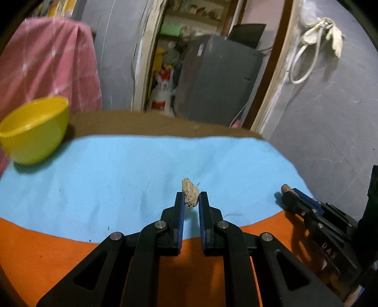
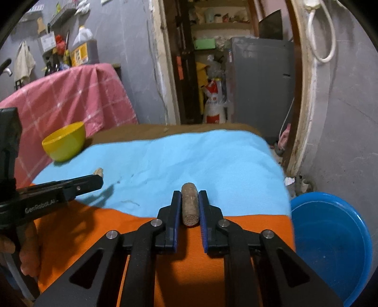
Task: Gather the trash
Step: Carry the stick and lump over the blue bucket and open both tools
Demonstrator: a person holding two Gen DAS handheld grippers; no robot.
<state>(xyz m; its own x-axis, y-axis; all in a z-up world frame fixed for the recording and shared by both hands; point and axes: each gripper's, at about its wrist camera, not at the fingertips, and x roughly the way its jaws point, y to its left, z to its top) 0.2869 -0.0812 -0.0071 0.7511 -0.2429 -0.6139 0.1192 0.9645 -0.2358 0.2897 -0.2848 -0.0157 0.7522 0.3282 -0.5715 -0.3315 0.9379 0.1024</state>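
Grey plastered walls (image 2: 132, 35) frame an open doorway (image 2: 212, 70) at upper centre, where a grey cabinet (image 2: 257, 80) and cluttered shelves (image 2: 219, 21) stand, a pink checked cloth (image 2: 70, 94) drapes at left, and a white cord (image 1: 304, 56) hangs upper right.

Table (image 2: 141, 130): blue cloth (image 2: 189, 160), orange cloth (image 2: 259, 224), yellow bowl (image 2: 63, 141).

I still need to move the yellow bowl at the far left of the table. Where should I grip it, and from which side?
Grip the yellow bowl by its rim, coming from above with one finger inside and one outside. It stands upright and open-topped, its rounded wall looks too wide to span, and the rim looks thin. Both hand-held grippers already hold scraps, so one would have to be freed.
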